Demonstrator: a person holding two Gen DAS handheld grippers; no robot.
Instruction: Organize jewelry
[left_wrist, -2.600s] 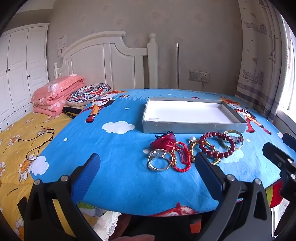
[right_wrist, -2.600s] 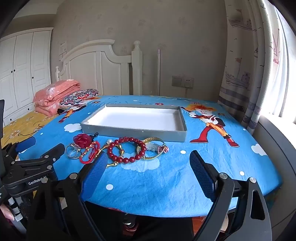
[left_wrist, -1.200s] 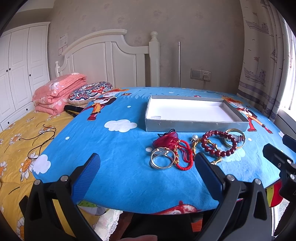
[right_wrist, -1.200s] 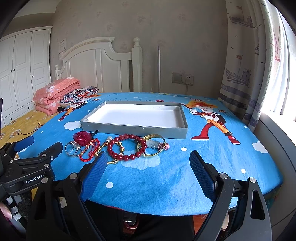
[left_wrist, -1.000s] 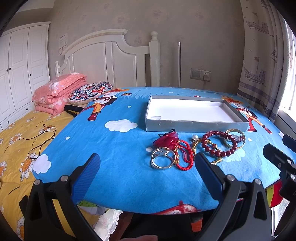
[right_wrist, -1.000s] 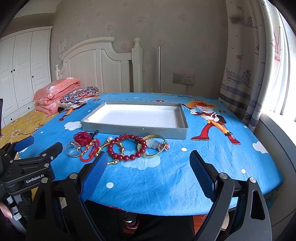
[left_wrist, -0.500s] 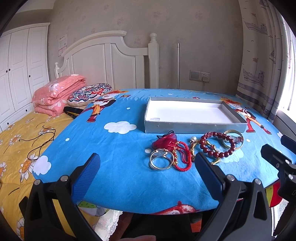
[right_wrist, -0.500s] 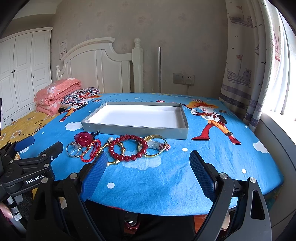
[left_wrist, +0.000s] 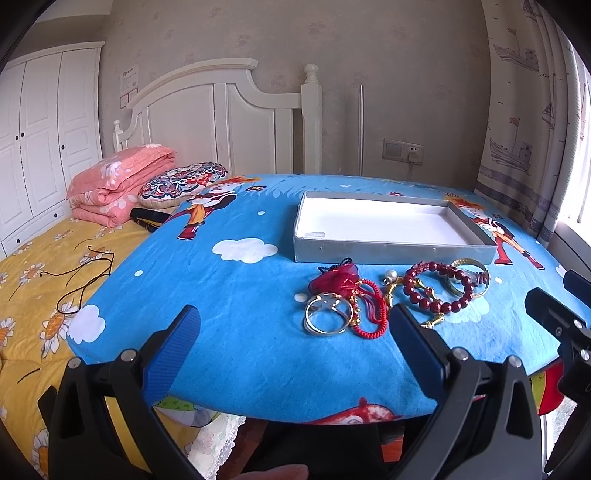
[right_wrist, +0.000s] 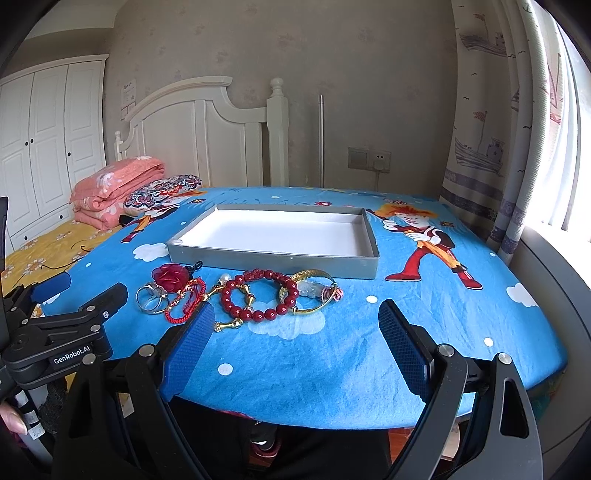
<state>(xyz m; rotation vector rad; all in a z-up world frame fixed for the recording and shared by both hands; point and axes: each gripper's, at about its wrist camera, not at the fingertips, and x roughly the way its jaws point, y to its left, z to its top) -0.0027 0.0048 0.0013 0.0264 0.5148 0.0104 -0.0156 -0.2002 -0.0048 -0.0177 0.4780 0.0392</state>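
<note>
A shallow grey tray (left_wrist: 391, 254) (right_wrist: 273, 264) with a white floor lies empty on the blue cartoon tablecloth. In front of it sits a cluster of jewelry: a red rose piece (left_wrist: 338, 277) (right_wrist: 170, 276), a silver bangle (left_wrist: 327, 317) (right_wrist: 151, 297), a red cord bracelet (left_wrist: 371, 314) (right_wrist: 186, 301), a dark red bead bracelet (left_wrist: 436, 291) (right_wrist: 258, 297) and a gold bangle (left_wrist: 469, 275) (right_wrist: 314, 291). My left gripper (left_wrist: 293, 332) hangs open near the front edge, short of the silver bangle. My right gripper (right_wrist: 295, 325) is open too, just before the bead bracelet.
The table (right_wrist: 461, 314) drops off at its front and right edges. A bed with yellow sheets (left_wrist: 33, 280), a folded pink quilt (left_wrist: 118, 184) and a patterned cushion (left_wrist: 183, 179) lies to the left. A curtain (right_wrist: 491, 129) hangs at the right.
Both views shift only slightly; the grippers stay open and hovering at the front edge. The jewelry and tray have not moved.
</note>
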